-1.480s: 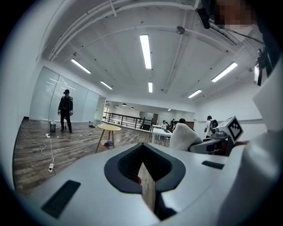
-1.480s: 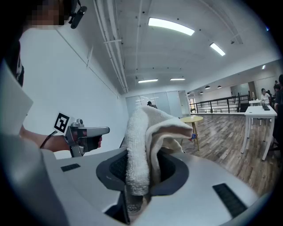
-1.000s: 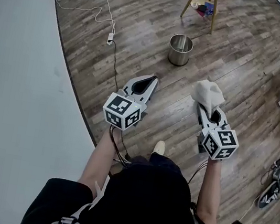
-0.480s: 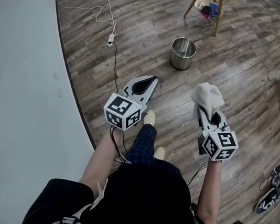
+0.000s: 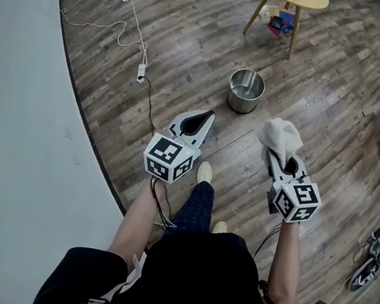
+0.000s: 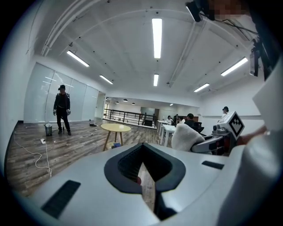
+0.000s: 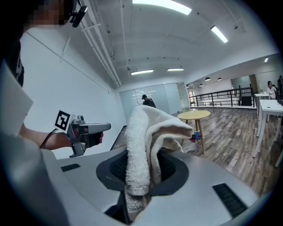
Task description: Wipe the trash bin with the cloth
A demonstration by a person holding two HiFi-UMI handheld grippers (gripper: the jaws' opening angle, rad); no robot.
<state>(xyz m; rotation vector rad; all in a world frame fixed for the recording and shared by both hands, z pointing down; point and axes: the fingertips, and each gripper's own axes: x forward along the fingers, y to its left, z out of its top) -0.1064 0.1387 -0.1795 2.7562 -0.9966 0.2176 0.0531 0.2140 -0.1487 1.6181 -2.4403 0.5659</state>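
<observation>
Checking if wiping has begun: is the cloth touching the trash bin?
Apart. The head view shows bare floor between the cloth, held in the right gripper, and the trash bin.

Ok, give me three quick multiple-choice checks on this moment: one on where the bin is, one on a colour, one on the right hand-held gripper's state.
1. Where is the trash bin?
A. On the round table.
B. On the floor, standing free.
C. Clamped in the left hand-held gripper.

2. What colour is the cloth?
A. Blue.
B. Black.
C. White.

3. The right hand-held gripper is:
A. shut on the cloth.
B. open and empty.
C. shut on the bin's rim.

Answers:
1 B: the head view shows it upright on the wood planks, nothing touching it.
2 C: it reads white in both the head view and the right gripper view.
3 A: the right gripper view shows the cloth pinched between its jaws.
</observation>
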